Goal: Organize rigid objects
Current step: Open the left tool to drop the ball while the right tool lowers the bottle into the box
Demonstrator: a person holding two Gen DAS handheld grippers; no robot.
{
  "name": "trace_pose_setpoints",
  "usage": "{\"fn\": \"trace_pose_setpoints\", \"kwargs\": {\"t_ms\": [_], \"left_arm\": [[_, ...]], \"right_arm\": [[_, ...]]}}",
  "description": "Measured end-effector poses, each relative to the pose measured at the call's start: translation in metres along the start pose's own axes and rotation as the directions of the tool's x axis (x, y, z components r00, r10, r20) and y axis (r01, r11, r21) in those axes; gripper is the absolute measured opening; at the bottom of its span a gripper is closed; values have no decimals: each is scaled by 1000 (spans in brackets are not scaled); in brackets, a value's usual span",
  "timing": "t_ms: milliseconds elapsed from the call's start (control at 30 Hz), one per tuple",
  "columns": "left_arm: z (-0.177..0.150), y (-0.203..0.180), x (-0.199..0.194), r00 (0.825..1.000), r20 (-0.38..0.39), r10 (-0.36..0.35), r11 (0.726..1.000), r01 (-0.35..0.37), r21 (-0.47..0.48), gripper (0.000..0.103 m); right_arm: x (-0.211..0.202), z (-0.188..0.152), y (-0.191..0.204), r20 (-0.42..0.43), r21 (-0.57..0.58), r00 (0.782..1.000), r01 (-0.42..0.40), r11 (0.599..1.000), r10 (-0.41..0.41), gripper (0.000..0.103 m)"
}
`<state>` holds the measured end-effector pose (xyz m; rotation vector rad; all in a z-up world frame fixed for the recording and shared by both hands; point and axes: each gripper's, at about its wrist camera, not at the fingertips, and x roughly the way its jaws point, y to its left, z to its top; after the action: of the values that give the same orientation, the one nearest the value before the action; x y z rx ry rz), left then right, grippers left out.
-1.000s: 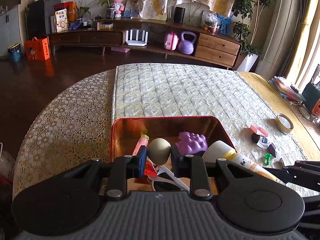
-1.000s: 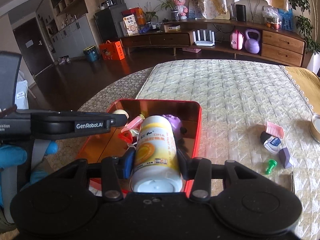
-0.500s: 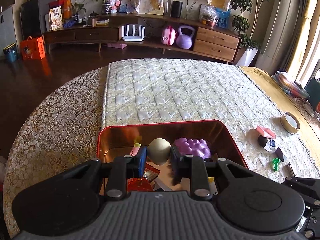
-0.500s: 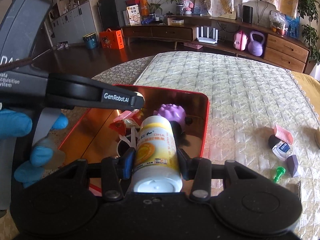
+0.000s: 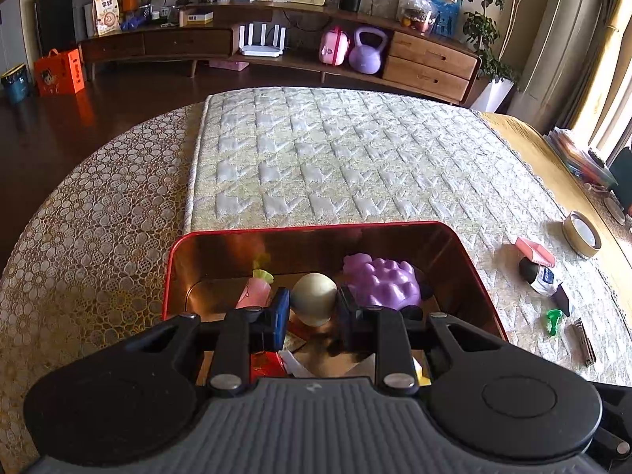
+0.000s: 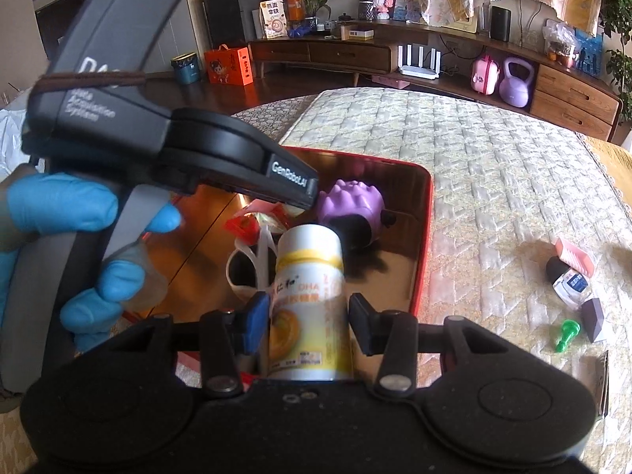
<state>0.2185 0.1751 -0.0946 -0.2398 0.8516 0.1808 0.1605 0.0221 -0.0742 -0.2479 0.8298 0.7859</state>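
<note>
A red tin (image 5: 316,229) lies on the quilted cover, holding a purple bumpy toy (image 5: 383,284), a pink toy (image 5: 254,292) and red wrappers. My left gripper (image 5: 312,312) is shut on a beige egg (image 5: 314,298), low over the tin's middle. In the right wrist view, my right gripper (image 6: 308,316) is shut on a white bottle with a yellow label (image 6: 308,300), its cap end pointing into the tin (image 6: 426,237) near the purple toy (image 6: 351,205). The left gripper's body (image 6: 292,185), held by a blue-gloved hand (image 6: 59,205), fills that view's left side.
To the right of the tin lie a tape roll (image 5: 582,233), a pink piece (image 5: 533,251), a small dark bottle (image 5: 541,276), a green pin (image 5: 553,318) and a metal clip (image 5: 584,343). A white scoop (image 6: 252,264) sits in the tin.
My left gripper has come down and forward into the tin with the egg. The white bottle in my right gripper has tipped, so its near end no longer shows.
</note>
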Motion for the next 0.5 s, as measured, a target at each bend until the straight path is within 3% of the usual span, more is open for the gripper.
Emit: {"fn": "trace_pose_setpoints", "kwargs": {"t_ms": [167,500], "left_arm": [[-1,1,6,1000,-18,7,1000,-8,-8,25],[0,4,9,999,-36,23,999,-24,-42,25]], "right_arm": [[-7,0,0,12,12,1000,5,1000,-5,54],[-30,-9,-9,40,66,999,-24,997,22,59]]}}
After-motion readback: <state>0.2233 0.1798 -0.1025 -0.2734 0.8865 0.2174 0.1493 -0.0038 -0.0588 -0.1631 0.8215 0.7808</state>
